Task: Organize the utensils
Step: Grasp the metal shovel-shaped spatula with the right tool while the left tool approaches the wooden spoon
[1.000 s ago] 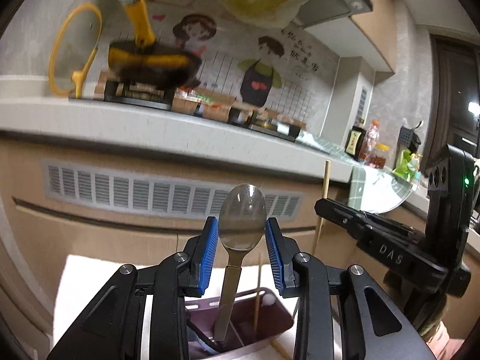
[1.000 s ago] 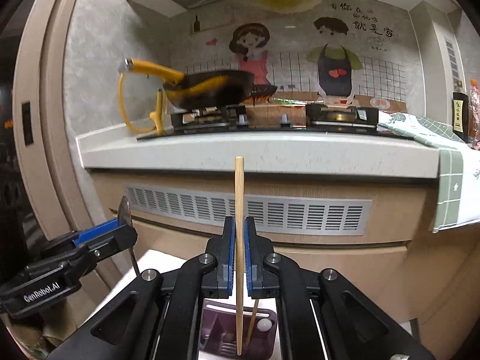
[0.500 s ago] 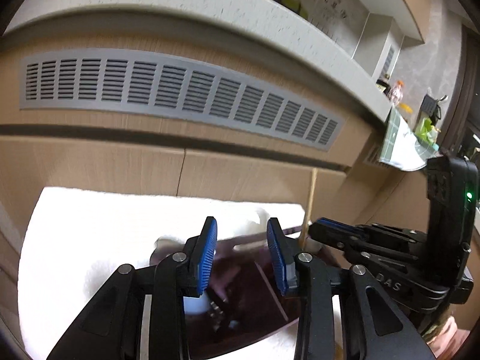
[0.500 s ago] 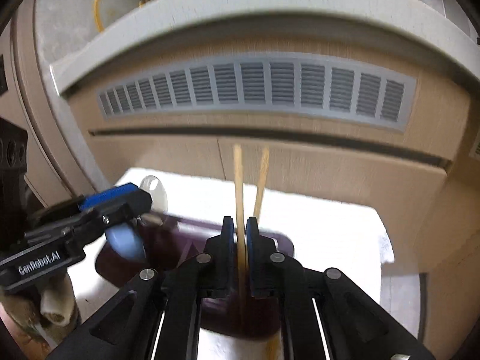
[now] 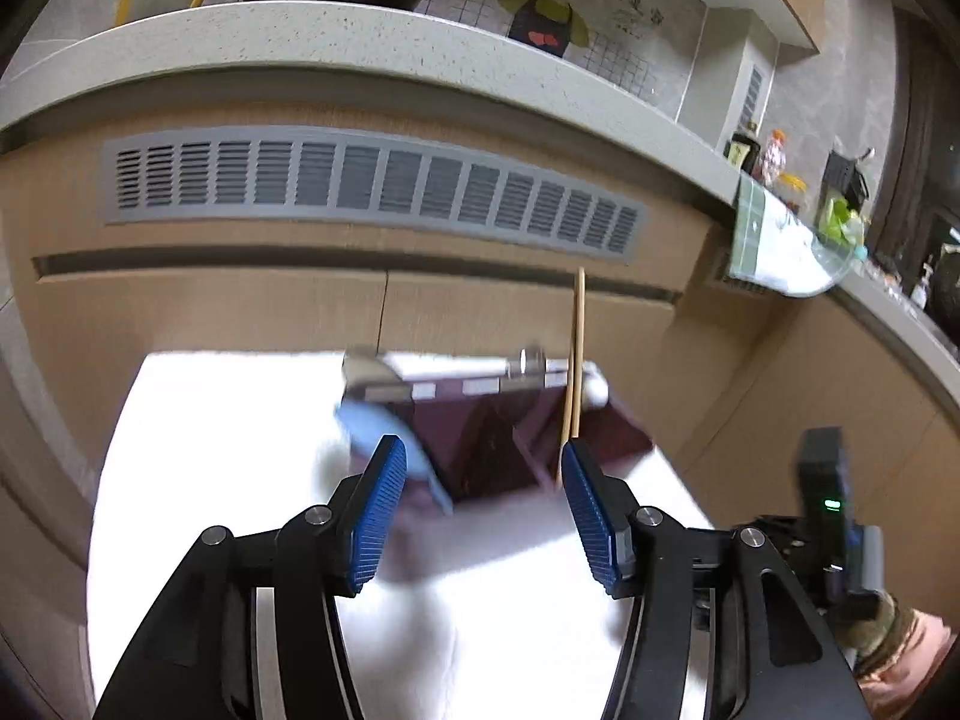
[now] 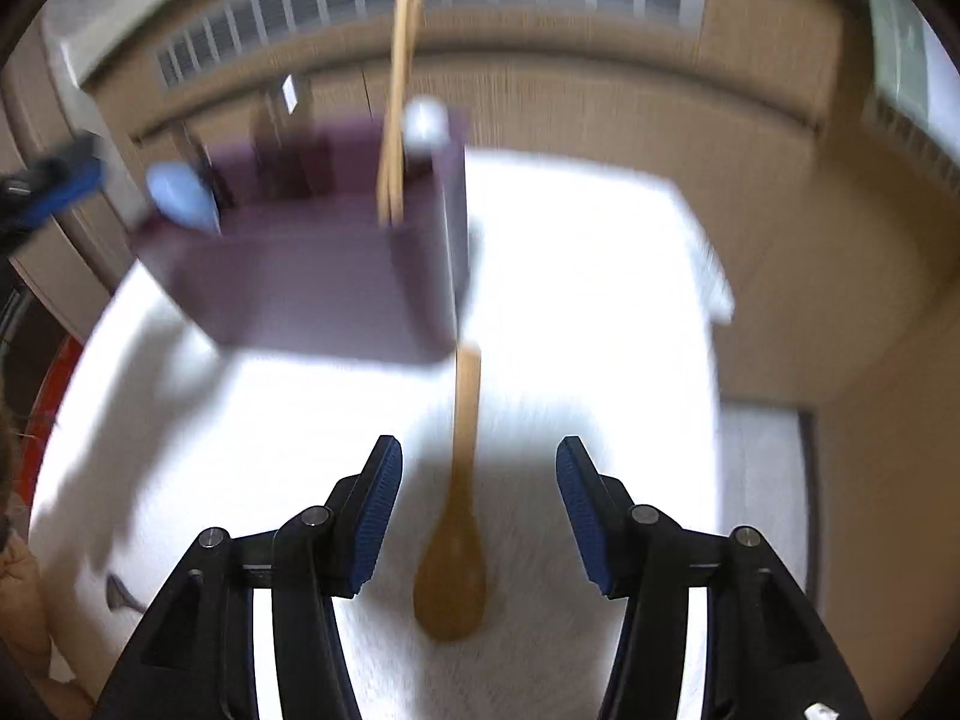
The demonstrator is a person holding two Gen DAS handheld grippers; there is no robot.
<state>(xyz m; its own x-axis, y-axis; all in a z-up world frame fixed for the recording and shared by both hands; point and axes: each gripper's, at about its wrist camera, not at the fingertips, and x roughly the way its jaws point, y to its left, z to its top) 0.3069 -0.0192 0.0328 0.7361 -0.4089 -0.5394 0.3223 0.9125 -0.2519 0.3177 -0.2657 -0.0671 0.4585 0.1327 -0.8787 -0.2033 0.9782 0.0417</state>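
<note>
Your left gripper [image 5: 483, 504] is opening, its blue pads spread with nothing between them. A second ago those pads framed a metal spoon standing upright; now that spoon sits in the dark purple holder [image 5: 498, 432], only its handle end showing at the holder's far rim, blurred. A light blue spoon [image 5: 384, 432] leans out of the holder's near left corner, just ahead of your left pad.

Your right gripper [image 6: 480, 501] is opening too and pinches nothing. A second ago it was pressed tight on a single chopstick; now the chopsticks [image 6: 397, 102] stand together in the holder's right compartment, tilted slightly. This view now looks steeply down at the white cloth [image 6: 600, 276] instead of across at the stove. A wooden spoon [image 6: 456, 528] lies flat on the cloth between your spread pads, untouched, its handle pointing toward the holder.
</note>
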